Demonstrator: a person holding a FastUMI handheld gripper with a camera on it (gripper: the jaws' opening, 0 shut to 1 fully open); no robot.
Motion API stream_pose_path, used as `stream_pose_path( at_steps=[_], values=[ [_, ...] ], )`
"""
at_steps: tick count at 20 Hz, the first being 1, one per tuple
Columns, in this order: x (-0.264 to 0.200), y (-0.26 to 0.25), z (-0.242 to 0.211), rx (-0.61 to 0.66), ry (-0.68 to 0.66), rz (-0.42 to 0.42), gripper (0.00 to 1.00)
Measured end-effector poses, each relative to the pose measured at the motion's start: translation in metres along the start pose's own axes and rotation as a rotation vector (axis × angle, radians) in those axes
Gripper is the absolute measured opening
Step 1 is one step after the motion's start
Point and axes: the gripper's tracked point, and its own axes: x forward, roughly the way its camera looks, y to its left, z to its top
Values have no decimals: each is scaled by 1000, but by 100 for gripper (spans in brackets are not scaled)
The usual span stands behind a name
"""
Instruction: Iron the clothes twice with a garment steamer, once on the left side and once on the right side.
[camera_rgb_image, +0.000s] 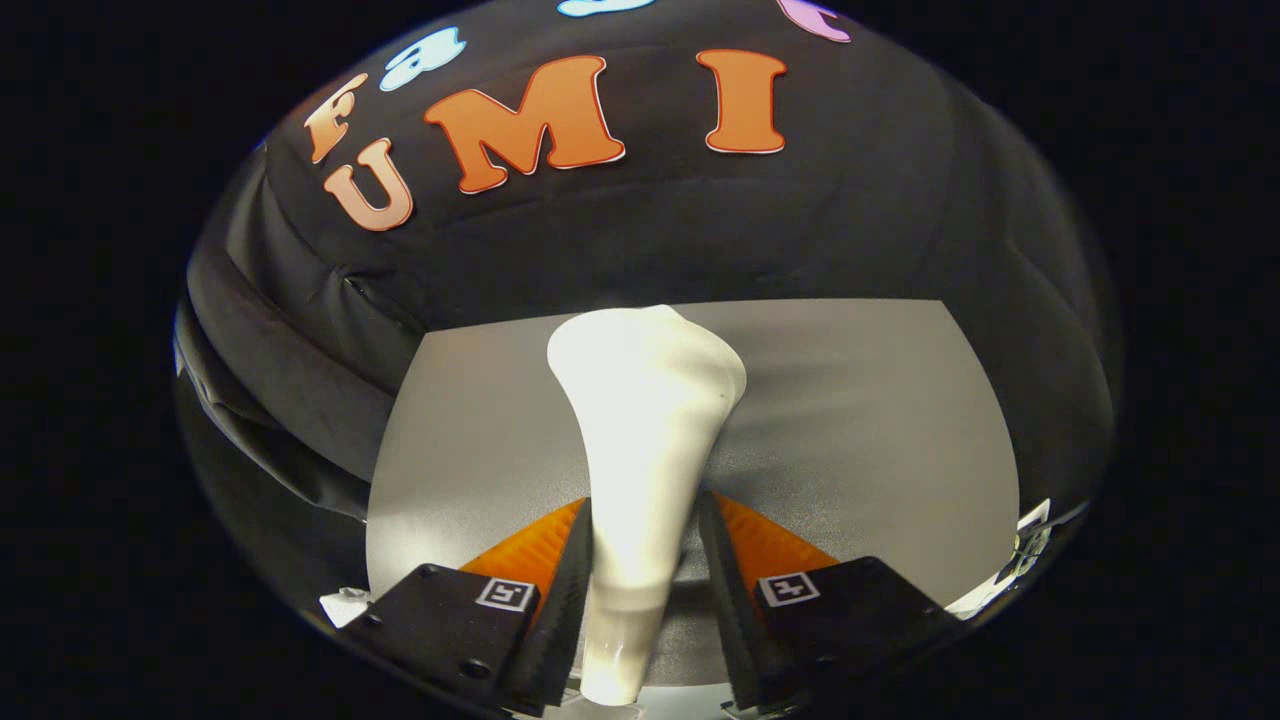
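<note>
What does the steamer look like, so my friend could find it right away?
Look at the grey garment spread before the black cloth wall. Above it, gripped between the gripper fingers, rises the garment steamer: the only white thing, a slim handle widening into a rounded head.

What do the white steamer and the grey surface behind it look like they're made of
The steamer, held between the gripper fingers, looks like smooth moulded plastic, glossy to satin, with soft highlights along its handle. The grey surface looks matte, with a faint sheen and no visible weave; fabric or board, I can't tell.
</note>
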Motion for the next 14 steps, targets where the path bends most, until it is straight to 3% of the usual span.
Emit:
stream_pose_path(
  at_steps=[9,14],
  values=[
    [0,5,1,69,-67,26,46],
    [-23,-4,9,129,-196,-31,40]
  ],
)
